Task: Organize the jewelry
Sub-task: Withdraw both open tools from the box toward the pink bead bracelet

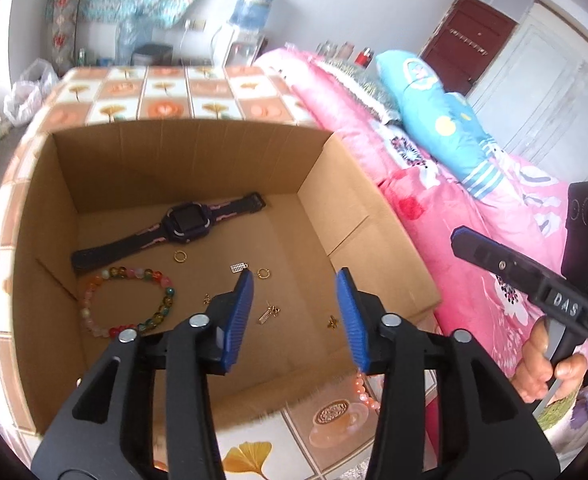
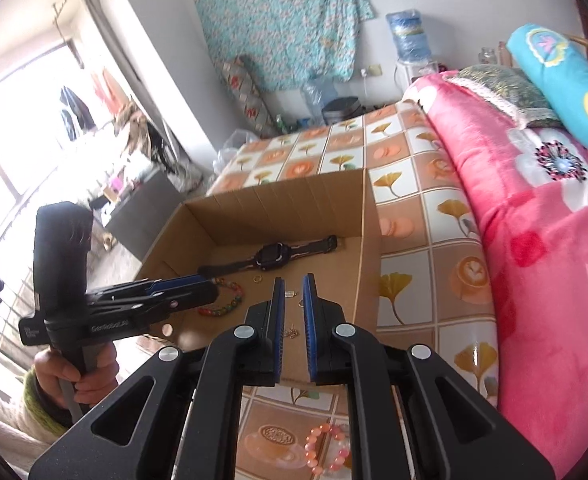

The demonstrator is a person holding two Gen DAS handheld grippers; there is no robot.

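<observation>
Both grippers hover empty over the box

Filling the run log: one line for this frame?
left gripper: open, empty | right gripper: open, empty | cardboard box: smartwatch, multicolor bead bracelet | pink bead bracelet: outside

We see the cardboard box on the table; in it the watch lies behind the bead bracelet; another bracelet lies outside, before the box; bedding right
</observation>
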